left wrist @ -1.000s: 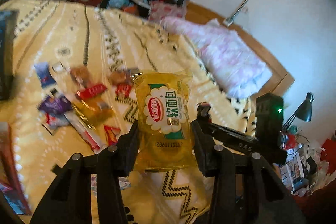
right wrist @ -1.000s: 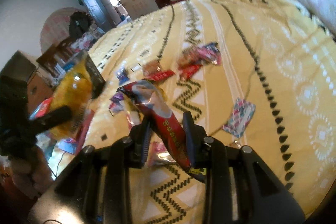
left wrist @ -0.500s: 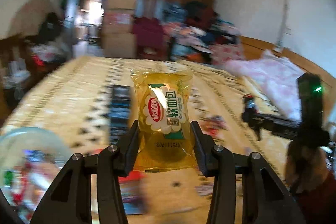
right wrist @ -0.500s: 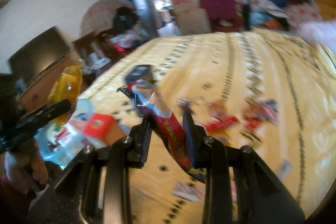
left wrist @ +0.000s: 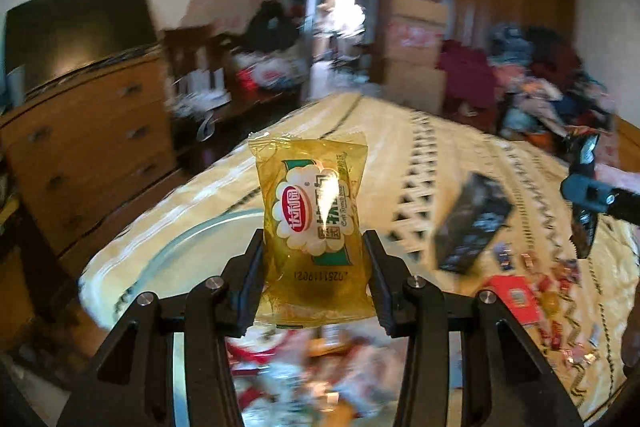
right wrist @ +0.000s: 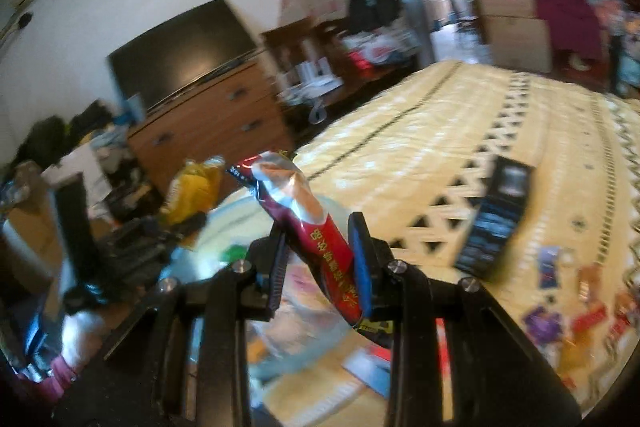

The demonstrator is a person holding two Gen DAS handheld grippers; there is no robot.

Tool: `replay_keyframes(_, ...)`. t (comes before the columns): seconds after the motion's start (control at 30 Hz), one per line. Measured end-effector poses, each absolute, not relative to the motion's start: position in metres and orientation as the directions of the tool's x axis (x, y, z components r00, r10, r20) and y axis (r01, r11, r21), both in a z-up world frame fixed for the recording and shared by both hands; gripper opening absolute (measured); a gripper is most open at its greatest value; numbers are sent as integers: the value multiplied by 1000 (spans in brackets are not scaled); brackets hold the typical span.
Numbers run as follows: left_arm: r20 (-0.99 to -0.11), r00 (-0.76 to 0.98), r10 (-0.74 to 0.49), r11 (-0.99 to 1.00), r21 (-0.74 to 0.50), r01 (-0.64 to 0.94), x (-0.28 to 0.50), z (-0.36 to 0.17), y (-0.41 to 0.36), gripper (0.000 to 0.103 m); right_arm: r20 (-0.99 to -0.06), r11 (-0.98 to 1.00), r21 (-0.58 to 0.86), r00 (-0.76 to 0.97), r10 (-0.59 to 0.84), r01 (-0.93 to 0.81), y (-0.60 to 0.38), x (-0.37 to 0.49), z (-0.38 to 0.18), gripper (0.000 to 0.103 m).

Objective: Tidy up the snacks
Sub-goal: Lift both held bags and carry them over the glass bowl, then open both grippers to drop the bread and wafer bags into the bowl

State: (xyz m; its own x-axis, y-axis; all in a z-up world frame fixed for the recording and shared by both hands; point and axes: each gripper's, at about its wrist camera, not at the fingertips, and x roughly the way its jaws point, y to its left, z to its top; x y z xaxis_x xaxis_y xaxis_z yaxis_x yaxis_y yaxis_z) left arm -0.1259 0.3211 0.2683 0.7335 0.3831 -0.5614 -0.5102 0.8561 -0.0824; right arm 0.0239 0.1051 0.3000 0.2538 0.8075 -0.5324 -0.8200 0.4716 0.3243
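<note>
My left gripper [left wrist: 314,267] is shut on a yellow soft-bread packet [left wrist: 312,223], held upright above a clear round container [left wrist: 200,239] with snacks inside. A long red snack packet [right wrist: 310,227] slants up to the left between the pads of my right gripper [right wrist: 318,259], which is shut on it. That container [right wrist: 240,211] lies just beyond the right gripper too. The left gripper with its yellow packet [right wrist: 192,191] shows at the left of the right wrist view. Loose snacks [left wrist: 552,291] lie scattered on the yellow patterned bedspread [left wrist: 400,147].
A black box [left wrist: 472,223] stands on the bed to the right of the container. A red carton [left wrist: 516,295] lies near it. Beyond the bed's left edge stand a wooden dresser [left wrist: 88,147] with a dark television [right wrist: 184,51] and cluttered shelves. Clothes pile at the far right.
Both grippers have swung left and upward, away from the scattered snacks toward the bed's corner, each keeping its packet. The clear container and the dresser have come into view.
</note>
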Motion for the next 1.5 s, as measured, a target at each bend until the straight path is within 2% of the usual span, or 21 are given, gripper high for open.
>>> replay_keyframes(0.17,-618,676,401,829,-70,-555,-131,242,347,48,-583,403,363,133,801,-840,170,13,287,30)
replay_keyframes(0.4,-635,666,392,820,-87,-566,-134,231,357,48,-643,392,338,94,760,-855,217,-3,274,30)
replay_keyframes(1.5,-655,657,373,817,-103,-567,-138,224,368,48,-659,383,340,74,749,-859,241,-12,267,30)
